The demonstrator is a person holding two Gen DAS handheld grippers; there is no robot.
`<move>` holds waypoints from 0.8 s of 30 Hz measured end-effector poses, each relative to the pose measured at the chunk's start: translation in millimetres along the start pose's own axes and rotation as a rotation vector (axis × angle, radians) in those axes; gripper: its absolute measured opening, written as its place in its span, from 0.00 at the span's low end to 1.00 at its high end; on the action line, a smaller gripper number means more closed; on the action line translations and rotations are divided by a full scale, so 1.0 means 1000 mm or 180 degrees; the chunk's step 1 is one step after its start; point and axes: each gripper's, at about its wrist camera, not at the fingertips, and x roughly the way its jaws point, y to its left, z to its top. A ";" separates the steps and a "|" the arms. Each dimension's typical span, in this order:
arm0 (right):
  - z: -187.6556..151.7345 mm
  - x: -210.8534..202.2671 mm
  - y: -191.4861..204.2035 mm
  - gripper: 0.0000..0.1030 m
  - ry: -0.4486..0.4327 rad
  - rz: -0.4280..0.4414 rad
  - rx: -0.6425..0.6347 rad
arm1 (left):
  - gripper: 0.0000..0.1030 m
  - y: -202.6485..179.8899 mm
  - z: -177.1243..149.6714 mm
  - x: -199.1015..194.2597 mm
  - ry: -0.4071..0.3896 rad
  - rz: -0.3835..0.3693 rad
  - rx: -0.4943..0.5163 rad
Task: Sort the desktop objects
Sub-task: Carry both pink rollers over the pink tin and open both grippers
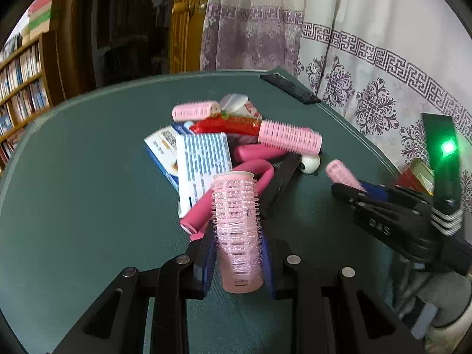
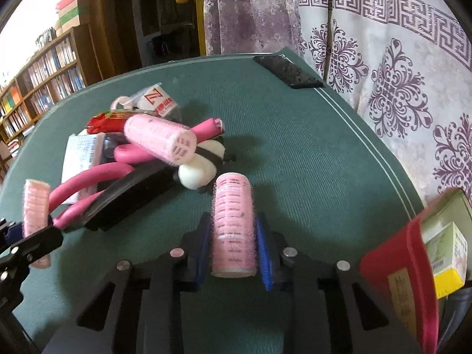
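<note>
in my left wrist view the left gripper (image 1: pixel 238 253) clamps a pink hair roller (image 1: pixel 237 233), long axis running forward toward the pile (image 1: pixel 230 144), just short of it. in my right wrist view the right gripper (image 2: pixel 233 247) clamps another roller (image 2: pixel 233 227), pointing forward, just right of the pile (image 2: pixel 147 150).

A phone (image 2: pixel 290 72) lies behind the pile (image 2: pixel 141 153) on the table (image 2: pixel 309 162).

A patterned white-and-purple curtain (image 2: pixel 383 59) hangs just behind the green table (image 2: pixel 295 162), a wooden bookshelf (image 1: pixel 20 82) packed with books stands off to the left, and a dark wooden door (image 1: pixel 132 23) lies between them.
</note>
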 end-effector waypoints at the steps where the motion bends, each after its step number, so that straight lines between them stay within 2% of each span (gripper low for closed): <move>1: -0.001 -0.006 0.001 0.31 -0.0032 0.0022 0.0014 | 0.28 -0.001 0.001 -0.001 -0.0018 0.0014 0.0010; 12: -0.009 -0.071 -0.011 0.31 -0.0398 0.0120 0.0180 | 0.28 -0.013 0.004 -0.022 -0.0231 0.0130 0.0142; 24: -0.029 -0.134 -0.056 0.31 -0.0747 -0.0117 0.0499 | 0.28 -0.043 0.005 -0.049 -0.0455 0.0166 0.0401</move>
